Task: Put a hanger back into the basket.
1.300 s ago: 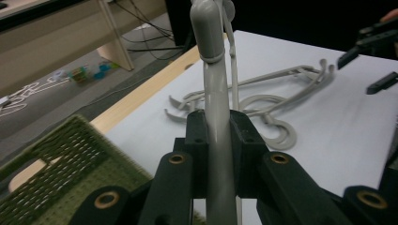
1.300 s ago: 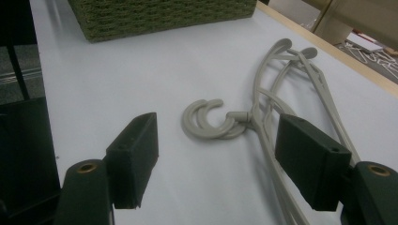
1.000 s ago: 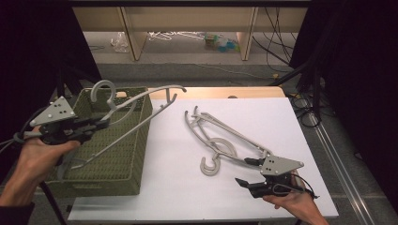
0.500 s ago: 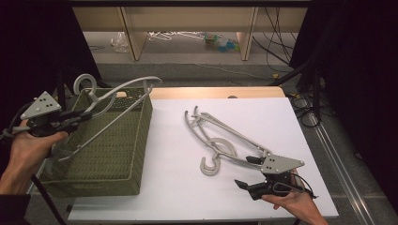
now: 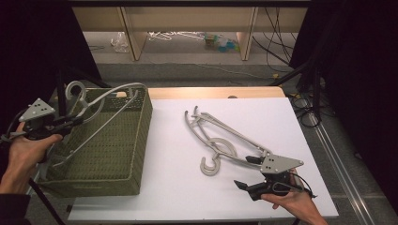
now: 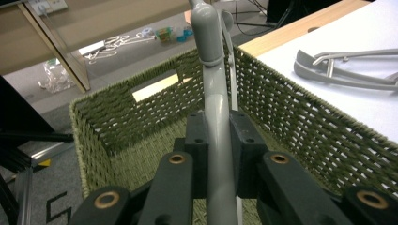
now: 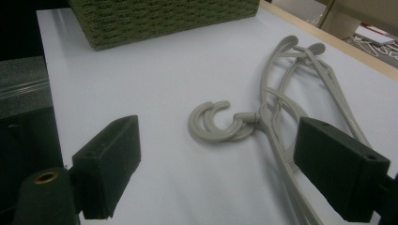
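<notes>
- Leftmost, left gripper has its jaws clamped on a grey hanger, held tilted over the green woven basket.
- Centre: stacked grey hangers lie flat on the white table.
- Right gripper jaws have just been opening; they stand apart, with nothing clamped, near the stack's end.

A lab-like recording room: black curtains, trailing floor cables, bare shelving
</notes>
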The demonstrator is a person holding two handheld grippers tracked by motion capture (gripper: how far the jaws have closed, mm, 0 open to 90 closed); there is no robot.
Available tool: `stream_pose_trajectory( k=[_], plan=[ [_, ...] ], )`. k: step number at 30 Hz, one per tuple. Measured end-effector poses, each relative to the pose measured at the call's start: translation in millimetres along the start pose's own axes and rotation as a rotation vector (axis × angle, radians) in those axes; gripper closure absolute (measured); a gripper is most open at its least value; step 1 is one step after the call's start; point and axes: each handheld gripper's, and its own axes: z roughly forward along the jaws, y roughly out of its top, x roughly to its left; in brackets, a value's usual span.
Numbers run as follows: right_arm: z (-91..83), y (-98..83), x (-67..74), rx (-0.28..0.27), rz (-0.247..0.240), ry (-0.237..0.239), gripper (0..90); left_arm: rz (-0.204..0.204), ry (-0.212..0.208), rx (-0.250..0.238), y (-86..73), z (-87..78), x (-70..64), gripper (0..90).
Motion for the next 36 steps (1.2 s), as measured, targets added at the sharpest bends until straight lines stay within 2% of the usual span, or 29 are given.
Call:
stream_pose_trajectory(
  k=[7,11,15,16,19,21,23,24,25,26,27,29,30,33,35,36],
  plan=[
    [-0.4,-0.2,-0.6,0.009,0.0,0.003,16.2,-0.012,0.003,0.033,-5.8,7.5,1.4,79.1],
    [0.0,0.0,-0.1,0.012,-0.003,0.006,16.2,-0.041,0.003,0.061,-10.2,13.7,2.6,79.1],
    [2.0,-0.5,0.5,0.008,-0.006,0.005,16.3,-0.035,0.004,0.139,-15.6,26.6,5.4,79.0],
    [2.0,-0.5,0.5,0.008,-0.006,0.005,16.3,-0.035,0.004,0.139,-15.6,26.6,5.4,79.0],
    [2.2,-0.9,0.6,0.011,-0.005,0.008,16.4,0.006,0.006,0.235,-21.4,38.8,8.7,79.0],
    [2.0,-0.5,0.0,0.017,-0.005,0.017,16.4,0.002,0.009,0.26,-23.3,45.2,6.8,78.9],
    [2.2,-0.7,-0.1,0.018,-0.003,0.015,16.4,-0.011,0.013,0.248,-23.0,47.7,5.2,78.9],
    [3.3,-1.2,0.0,0.013,-0.003,0.013,16.4,0.015,0.005,0.27,-21.2,47.8,7.3,78.9],
    [2.8,-1.2,-0.1,0.023,-0.002,0.017,16.5,-0.003,0.006,0.263,-21.9,48.9,6.7,78.9],
    [2.9,-1.2,-0.2,0.023,-0.003,0.018,16.5,-0.002,0.012,0.26,-23.2,50.4,7.3,78.9],
    [3.1,-1.0,-0.4,0.021,-0.004,0.018,16.5,0.005,0.012,0.295,-23.8,50.9,8.9,78.9],
    [2.7,-0.9,-0.3,0.021,-0.005,0.018,16.6,-0.022,0.009,0.308,-29.8,54.2,13.4,78.8],
    [1.8,-1.1,-0.3,0.02,-0.008,0.017,16.7,-0.048,0.017,0.313,-35.9,58.1,15.2,78.5],
    [2.4,-0.8,-0.4,0.009,-0.004,0.012,16.7,-0.064,0.012,0.31,-44.2,64.5,18.8,77.9],
    [2.2,-0.8,0.2,0.022,-0.007,0.019,16.9,-0.054,0.004,0.308,-47.3,65.2,23.9,76.5],
    [2.7,-0.8,0.2,0.022,-0.008,0.02,16.9,-0.072,0.006,0.299,-48.6,65.3,24.2,76.3]
  ],
)
